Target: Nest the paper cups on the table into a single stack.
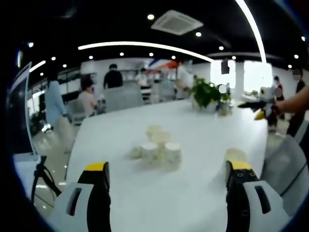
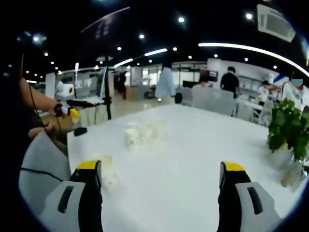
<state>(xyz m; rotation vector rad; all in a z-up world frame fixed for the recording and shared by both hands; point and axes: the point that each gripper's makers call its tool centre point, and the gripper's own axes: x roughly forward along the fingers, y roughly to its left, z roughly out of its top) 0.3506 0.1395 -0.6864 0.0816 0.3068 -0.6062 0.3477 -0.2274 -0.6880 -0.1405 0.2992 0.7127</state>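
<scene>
- Worktop (image 1: 203,125): white, long, seen from opposite sides in the two views.
- Left gripper (image 1: 167,181): fingers spread wide apart, nothing between them; yellow-tipped fingers (image 1: 96,167) rise from the bottom of the left gripper view, above the near edge of the worktop.
- Right gripper (image 2: 161,181): fingers likewise spread wide and empty, above the near edge in the right gripper view.
- Paper cups (image 1: 158,150): a blurred cluster of white cups stands around the middle of the worktop, well apart from both grippers; the cups are close together, some touching. The exact count cannot be told.
- Single cup (image 1: 235,154): stands apart from the cluster, just beyond the left gripper's right-hand finger tip.
- Potted plant (image 1: 206,93): green, near the far edge of the worktop in the left gripper view.
- People (image 1: 114,76): several stand or sit beyond the worktop in the background.
</scene>
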